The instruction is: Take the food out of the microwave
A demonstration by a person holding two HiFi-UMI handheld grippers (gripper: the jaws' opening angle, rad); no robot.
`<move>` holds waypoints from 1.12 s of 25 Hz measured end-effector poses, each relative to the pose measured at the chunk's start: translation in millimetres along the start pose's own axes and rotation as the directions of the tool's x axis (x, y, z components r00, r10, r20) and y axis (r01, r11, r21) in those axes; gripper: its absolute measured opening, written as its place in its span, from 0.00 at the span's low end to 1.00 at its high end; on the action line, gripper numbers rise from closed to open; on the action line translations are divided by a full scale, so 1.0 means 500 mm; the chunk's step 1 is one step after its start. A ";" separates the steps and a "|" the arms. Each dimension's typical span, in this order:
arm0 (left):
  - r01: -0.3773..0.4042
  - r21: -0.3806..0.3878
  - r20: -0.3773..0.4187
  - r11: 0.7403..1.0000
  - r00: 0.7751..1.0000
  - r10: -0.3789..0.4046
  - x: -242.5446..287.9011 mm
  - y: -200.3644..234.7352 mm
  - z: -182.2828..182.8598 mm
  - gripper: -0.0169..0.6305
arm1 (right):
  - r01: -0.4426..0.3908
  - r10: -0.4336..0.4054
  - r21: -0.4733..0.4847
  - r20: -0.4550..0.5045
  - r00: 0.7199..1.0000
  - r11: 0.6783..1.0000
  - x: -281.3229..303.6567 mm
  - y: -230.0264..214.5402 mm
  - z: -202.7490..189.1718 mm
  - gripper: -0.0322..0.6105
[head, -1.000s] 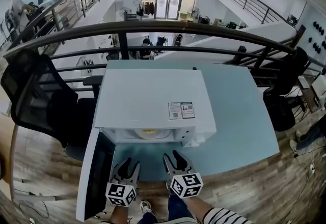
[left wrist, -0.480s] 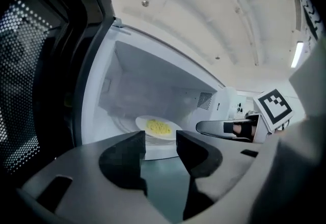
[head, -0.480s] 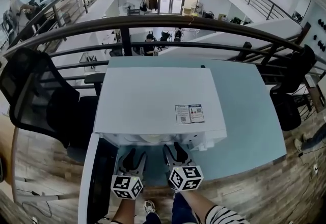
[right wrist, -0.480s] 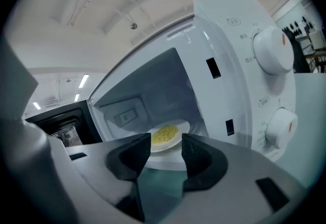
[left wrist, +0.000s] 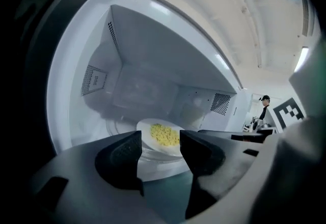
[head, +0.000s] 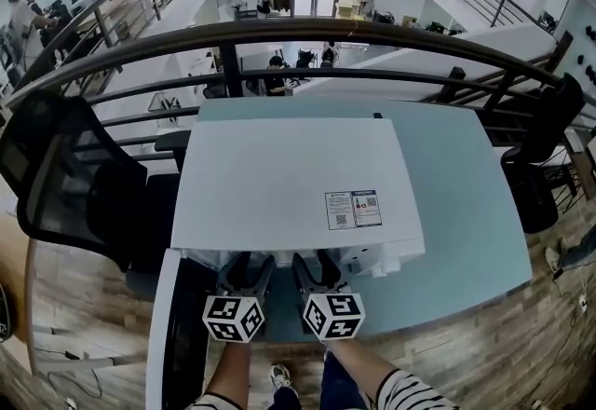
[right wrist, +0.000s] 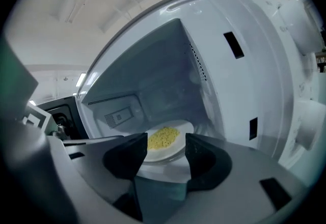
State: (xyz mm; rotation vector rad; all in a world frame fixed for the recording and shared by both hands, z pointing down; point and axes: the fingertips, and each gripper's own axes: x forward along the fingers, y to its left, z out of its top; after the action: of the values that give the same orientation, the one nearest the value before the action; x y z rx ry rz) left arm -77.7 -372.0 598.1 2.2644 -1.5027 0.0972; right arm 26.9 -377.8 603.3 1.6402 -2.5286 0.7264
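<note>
Yellow food (left wrist: 164,135) sits on a white plate (right wrist: 169,151) inside the microwave (head: 289,184), with the door (head: 172,343) swung out left. The left gripper (head: 249,270) and right gripper (head: 315,268) are both at the opening. Their jaws have just been opening and are now spread wide with nothing between them. I'd guess that's for a two-sided rim grab to keep the plate level. The microwave's on a pale teal table (head: 456,212) by a railing (head: 307,31), with wood floor (head: 84,306) around it.
</note>
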 end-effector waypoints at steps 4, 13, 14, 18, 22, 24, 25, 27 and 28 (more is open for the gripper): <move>0.001 -0.040 -0.021 0.999 1.000 -0.002 0.021 0.014 -0.003 0.36 | 0.019 -0.019 -0.006 0.004 1.000 1.000 0.022 -0.007 0.005 0.40; -0.007 -0.050 -0.089 0.999 0.996 0.002 0.051 0.023 -0.013 0.37 | 0.101 -0.102 -0.035 -0.018 0.995 0.994 0.047 -0.017 0.002 0.41; -0.004 -0.049 -0.093 0.999 0.996 0.000 0.054 0.022 -0.013 0.37 | 0.117 -0.118 -0.034 -0.022 0.993 0.993 0.048 -0.020 0.000 0.41; 0.000 -0.062 -0.108 0.998 0.994 -0.006 0.063 0.023 -0.016 0.38 | 0.140 -0.140 0.008 -0.043 0.989 0.990 0.054 -0.030 -0.015 0.41; -0.002 -0.060 -0.115 0.998 0.993 -0.005 0.066 0.025 -0.017 0.38 | 0.121 -0.120 0.015 -0.036 0.992 0.993 0.054 -0.030 -0.018 0.41; -0.004 -0.052 -0.119 0.999 0.993 -0.002 0.069 0.025 -0.018 0.38 | 0.116 -0.116 0.018 -0.033 0.993 0.993 0.056 -0.031 -0.018 0.41; -0.006 -0.048 -0.121 0.999 0.993 0.000 0.069 0.025 -0.019 0.38 | 0.115 -0.114 0.018 -0.034 0.993 0.993 0.056 -0.031 -0.018 0.41; -0.016 -0.044 -0.120 0.999 0.993 0.011 0.067 0.026 -0.020 0.38 | 0.113 -0.112 0.019 -0.037 0.993 0.993 0.055 -0.030 -0.019 0.41; -0.023 -0.043 -0.117 0.999 0.993 0.018 0.066 0.028 -0.020 0.37 | 0.112 -0.111 0.022 -0.037 0.993 0.993 0.055 -0.030 -0.019 0.41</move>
State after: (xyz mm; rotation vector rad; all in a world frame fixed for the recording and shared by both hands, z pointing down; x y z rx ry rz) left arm -75.1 -401.3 620.7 2.1694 -1.4529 0.1970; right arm 26.0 -402.3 624.9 1.7435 -2.3907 0.7705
